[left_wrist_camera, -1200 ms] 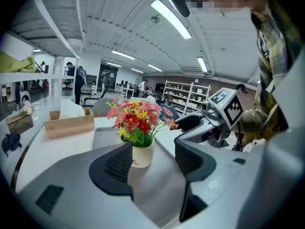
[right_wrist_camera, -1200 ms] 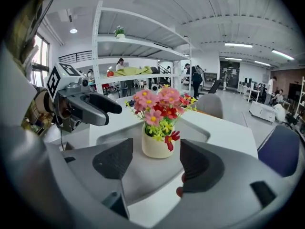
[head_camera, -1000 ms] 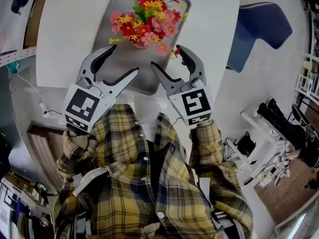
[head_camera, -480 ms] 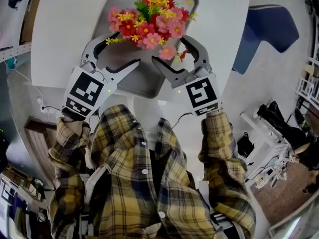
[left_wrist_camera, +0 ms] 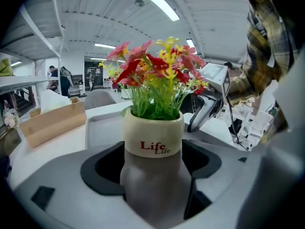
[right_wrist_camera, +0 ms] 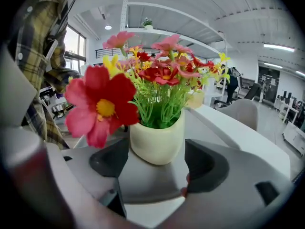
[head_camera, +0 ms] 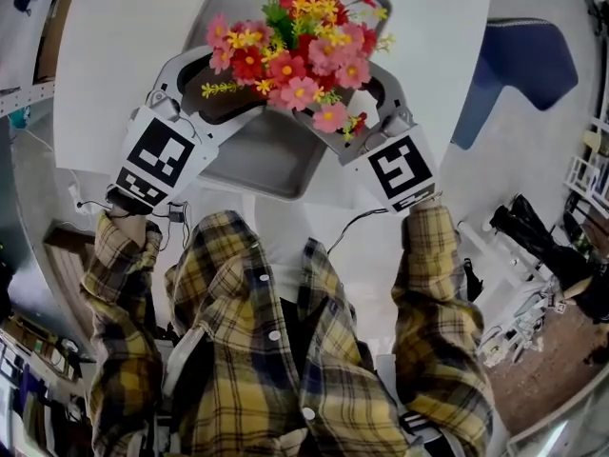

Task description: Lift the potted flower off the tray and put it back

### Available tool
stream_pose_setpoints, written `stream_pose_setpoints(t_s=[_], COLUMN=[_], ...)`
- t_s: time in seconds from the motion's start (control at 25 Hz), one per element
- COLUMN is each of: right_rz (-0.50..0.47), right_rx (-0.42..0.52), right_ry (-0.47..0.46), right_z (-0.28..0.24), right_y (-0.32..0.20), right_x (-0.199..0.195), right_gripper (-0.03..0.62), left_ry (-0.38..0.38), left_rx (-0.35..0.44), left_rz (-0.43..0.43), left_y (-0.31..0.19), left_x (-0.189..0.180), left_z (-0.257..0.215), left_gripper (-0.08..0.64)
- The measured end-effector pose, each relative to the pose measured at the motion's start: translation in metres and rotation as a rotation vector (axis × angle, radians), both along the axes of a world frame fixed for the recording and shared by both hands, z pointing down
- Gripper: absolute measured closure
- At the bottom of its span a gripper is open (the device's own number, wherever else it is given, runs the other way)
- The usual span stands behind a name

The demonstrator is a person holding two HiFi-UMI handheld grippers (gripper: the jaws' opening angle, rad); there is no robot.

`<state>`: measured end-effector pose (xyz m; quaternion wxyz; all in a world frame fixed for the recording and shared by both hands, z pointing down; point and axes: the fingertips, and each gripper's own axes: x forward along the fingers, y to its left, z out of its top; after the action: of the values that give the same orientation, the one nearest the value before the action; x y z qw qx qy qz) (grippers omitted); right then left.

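Grey tray [head_camera: 255, 156] on the white surface [head_camera: 124, 55] holds the potted flower [head_camera: 297, 57]. The left hand-held gripper [left_wrist_camera: 153, 150] is opening around it. The right hand-held gripper [right_wrist_camera: 156, 151] stands spread around it, not pressing.

In the head view the flowers [head_camera: 295, 50] hide the pot [left_wrist_camera: 153, 137] entirely

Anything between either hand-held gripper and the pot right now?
Nothing visible blocks either. The pot stands on the tray, in line with the gap of the left hand-held gripper, whose jaws are opening, clear of it. The right hand-held gripper is open with the pot just ahead; only a red bloom overhangs it.
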<state>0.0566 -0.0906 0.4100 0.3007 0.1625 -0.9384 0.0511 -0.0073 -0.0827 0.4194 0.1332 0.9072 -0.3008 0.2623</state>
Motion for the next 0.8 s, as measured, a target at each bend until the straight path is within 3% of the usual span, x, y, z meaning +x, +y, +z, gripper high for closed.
stream_pose_setpoints(t_s=[0.44,0.8], right_rz=[-0.063,-0.112], right_rx=[-0.037,-0.037], right_ry=[-0.045,-0.022], right_z=[0.005,0.005], right_y=[-0.005,-0.004], right_x=[-0.011,-0.013], right_gripper=[0.247,0.247], left_ry=[-0.055,-0.078], left_rx=[0.030,0.018], left_rz=[0.152,0.280], left_y=[-0.014,-0.018], left_x=[0.001,0.003], left_z=[0.001,0.001], left_gripper=[0.186,0.186])
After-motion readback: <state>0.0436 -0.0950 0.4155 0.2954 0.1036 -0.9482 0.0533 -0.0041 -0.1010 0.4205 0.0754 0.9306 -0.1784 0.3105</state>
